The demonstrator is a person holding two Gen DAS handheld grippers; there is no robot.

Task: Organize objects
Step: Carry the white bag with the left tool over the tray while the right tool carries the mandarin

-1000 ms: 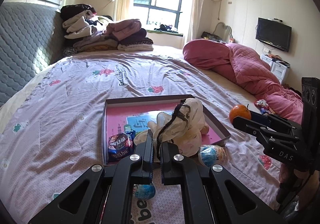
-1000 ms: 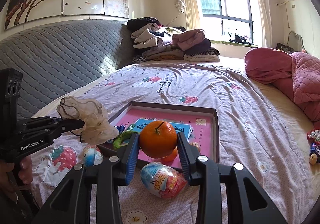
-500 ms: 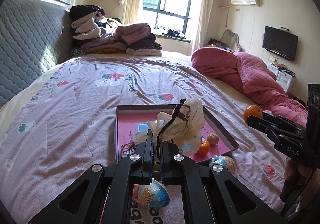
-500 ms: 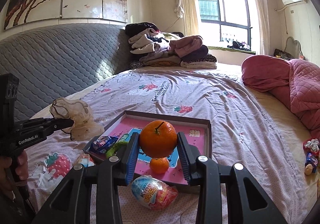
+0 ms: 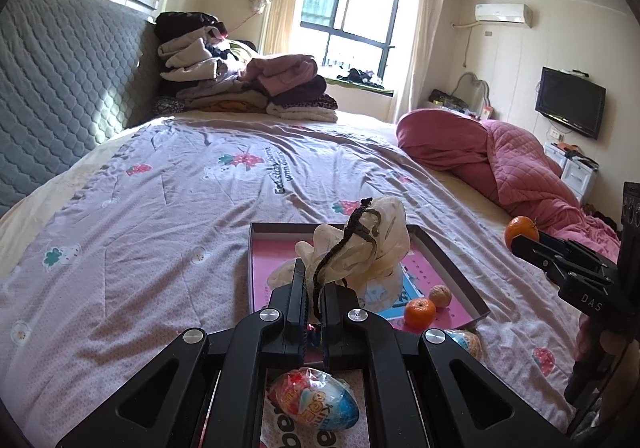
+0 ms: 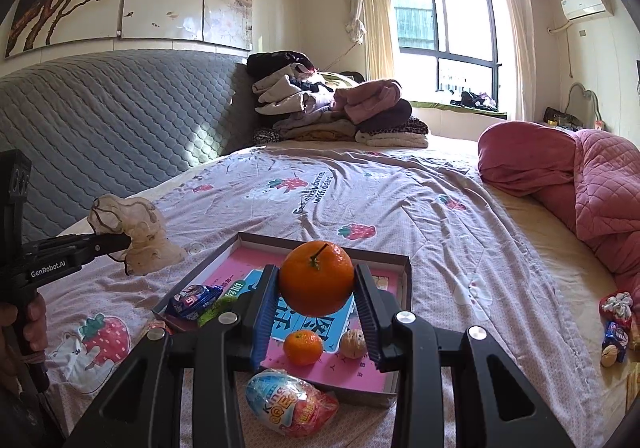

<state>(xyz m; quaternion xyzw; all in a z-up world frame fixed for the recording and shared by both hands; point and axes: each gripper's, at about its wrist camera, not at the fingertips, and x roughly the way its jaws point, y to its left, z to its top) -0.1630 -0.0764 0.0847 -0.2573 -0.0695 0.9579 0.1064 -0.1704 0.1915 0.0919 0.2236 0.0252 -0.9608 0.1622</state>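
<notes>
My left gripper (image 5: 314, 290) is shut on a cream mesh bag with a dark drawstring (image 5: 360, 248), held up above the near edge of the pink tray (image 5: 452, 268). It also shows in the right wrist view (image 6: 132, 236) at the left. My right gripper (image 6: 316, 304) is shut on a large orange (image 6: 316, 278), held above the tray (image 6: 404, 288). The orange also shows in the left wrist view (image 5: 520, 230). In the tray lie a small tangerine (image 6: 303, 346), a walnut (image 6: 353, 344), a blue booklet and snack packets (image 6: 194, 298).
A wrapped toy egg (image 6: 288, 404) lies on the bedspread in front of the tray, another shows in the left wrist view (image 5: 314, 404). Loose snacks (image 6: 616, 328) lie at the bed's right edge. A pink quilt (image 6: 580, 187) and folded clothes (image 6: 332, 115) are farther back.
Both grippers have lifted and drawn back from the tray with their loads. The tray now sits farther off, and its tangerine and walnut have come into view.
</notes>
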